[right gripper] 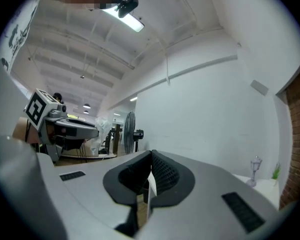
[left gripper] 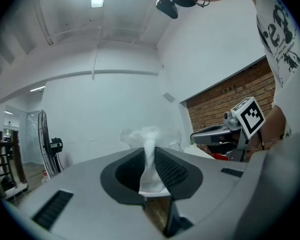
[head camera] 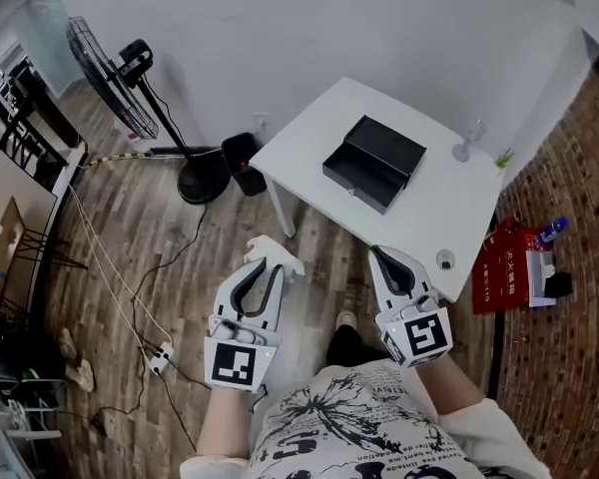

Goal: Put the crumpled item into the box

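On my left, the left gripper [head camera: 264, 267] has its jaws nearly together, pinching a thin neck of the crumpled item [head camera: 277, 254] — the white bulk puffs out beyond the tips, over the floor. To the right, the right gripper [head camera: 381, 255] is closed with nothing in it. The black box [head camera: 374, 161] sits on the table [head camera: 309, 138], well apart. My worry: that slim pinch slips in transit, or the loose bulk snags the box's rim and spills outside.

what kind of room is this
Probably a plain workroom or test space: a white table bearing a black box, a standing fan, and loose cables trailing across the wood-look floor.
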